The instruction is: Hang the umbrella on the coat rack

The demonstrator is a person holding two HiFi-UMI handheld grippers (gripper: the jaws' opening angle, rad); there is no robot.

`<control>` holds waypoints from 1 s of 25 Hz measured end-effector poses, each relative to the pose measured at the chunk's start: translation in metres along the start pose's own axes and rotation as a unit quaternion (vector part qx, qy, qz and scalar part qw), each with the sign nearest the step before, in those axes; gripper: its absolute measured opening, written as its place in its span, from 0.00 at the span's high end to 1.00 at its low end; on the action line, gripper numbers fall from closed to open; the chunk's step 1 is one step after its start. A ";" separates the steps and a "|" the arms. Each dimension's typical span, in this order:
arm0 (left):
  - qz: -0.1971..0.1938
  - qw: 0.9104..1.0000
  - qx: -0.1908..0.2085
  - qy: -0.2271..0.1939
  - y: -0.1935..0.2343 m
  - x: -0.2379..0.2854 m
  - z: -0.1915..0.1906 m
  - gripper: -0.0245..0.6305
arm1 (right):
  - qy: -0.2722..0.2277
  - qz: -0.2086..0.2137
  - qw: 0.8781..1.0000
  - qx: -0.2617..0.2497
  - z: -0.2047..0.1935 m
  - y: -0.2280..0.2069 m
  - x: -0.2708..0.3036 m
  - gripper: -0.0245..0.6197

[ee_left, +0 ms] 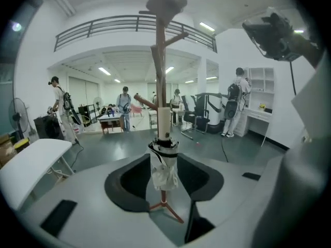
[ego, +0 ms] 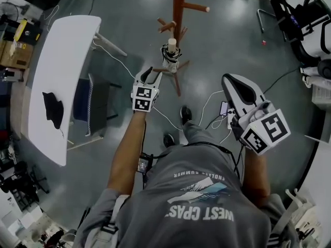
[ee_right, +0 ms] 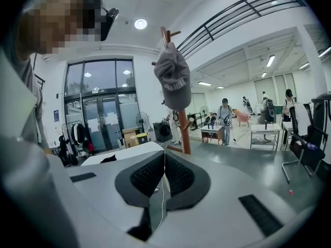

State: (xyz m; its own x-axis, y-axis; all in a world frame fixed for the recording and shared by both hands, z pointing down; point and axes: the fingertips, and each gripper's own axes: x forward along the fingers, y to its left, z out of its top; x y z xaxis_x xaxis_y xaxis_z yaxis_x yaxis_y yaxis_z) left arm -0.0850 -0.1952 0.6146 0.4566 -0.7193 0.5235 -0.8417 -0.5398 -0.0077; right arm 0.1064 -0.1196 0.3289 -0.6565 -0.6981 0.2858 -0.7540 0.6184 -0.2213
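We judge the hanging as good as done: the umbrella (ee_left: 164,164) hangs against the rack (ee_left: 161,66) pole, above its feet. Our left gripper (ego: 151,75) is released, short of it and holding nothing. Our right gripper (ee_right: 164,159) is clenched and empty. Next we draw the left back without nudging it.

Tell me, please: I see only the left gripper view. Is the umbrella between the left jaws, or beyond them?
Observer: Beyond them. In the head view the umbrella hangs on the rack, and the left gripper is open, with a gap to it.
Operator: And the other hand?
Observer: The right gripper is shut and holds nothing; its own view shows the jaws together.
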 end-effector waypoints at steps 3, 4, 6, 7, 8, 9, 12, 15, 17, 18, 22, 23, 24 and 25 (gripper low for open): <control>0.015 0.999 -0.005 -0.042 0.009 -0.031 0.026 0.77 | -0.007 0.002 1.000 -0.005 0.004 0.007 -0.003 0.92; 0.019 0.998 -0.007 -0.057 0.012 -0.043 0.035 0.81 | -0.010 0.003 1.000 -0.006 0.005 0.009 -0.005 0.92; 0.028 0.996 -0.012 -0.086 0.016 -0.069 0.054 0.86 | -0.017 0.002 1.000 -0.011 0.006 0.013 -0.010 0.92; 0.032 0.995 -0.015 -0.098 0.017 -0.082 0.062 0.88 | -0.020 0.000 1.000 -0.015 0.006 0.016 -0.013 0.92; 0.035 0.993 -0.017 -0.109 0.019 -0.097 0.069 0.89 | -0.024 -0.002 1.000 -0.019 0.007 0.019 -0.015 0.92; 0.037 0.992 -0.020 -0.119 0.021 -0.111 0.076 0.91 | -0.028 -0.003 0.999 -0.024 0.008 0.023 -0.017 0.92; 0.034 0.989 -0.025 -0.143 0.025 -0.153 0.097 0.92 | -0.038 -0.008 0.998 -0.039 0.014 0.034 -0.023 0.92; 0.026 0.987 -0.032 -0.155 0.027 -0.191 0.116 0.92 | -0.045 -0.012 0.997 -0.054 0.020 0.045 -0.029 0.92; 0.025 0.985 -0.034 -0.165 0.027 -0.215 0.128 0.93 | -0.051 -0.015 0.997 -0.063 0.023 0.050 -0.035 0.92; 0.025 0.984 -0.033 -0.172 0.027 -0.227 0.133 0.93 | -0.054 -0.016 0.996 -0.067 0.024 0.053 -0.037 0.92; 0.028 0.980 -0.026 -0.195 0.026 -0.274 0.151 0.93 | -0.062 -0.024 0.994 -0.088 0.025 0.067 -0.045 0.92; 0.028 0.979 -0.023 -0.201 0.024 -0.286 0.156 0.93 | -0.063 -0.027 0.993 -0.096 0.026 0.071 -0.048 0.92; 0.029 0.978 -0.019 -0.208 0.021 -0.297 0.162 0.93 | -0.064 -0.029 0.992 -0.102 0.028 0.074 -0.051 0.92; 0.030 0.976 -0.015 -0.215 0.018 -0.308 0.167 0.93 | -0.066 -0.030 0.992 -0.106 0.029 0.077 -0.054 0.92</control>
State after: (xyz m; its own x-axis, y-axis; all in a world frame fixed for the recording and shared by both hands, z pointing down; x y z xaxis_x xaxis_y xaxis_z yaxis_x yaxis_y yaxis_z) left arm -0.1932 -0.0564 0.3111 0.4800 -0.8693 0.1178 -0.8754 -0.4833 0.0004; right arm 0.0830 -0.0446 0.2691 -0.6179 -0.7688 0.1644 -0.7797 0.6261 -0.0029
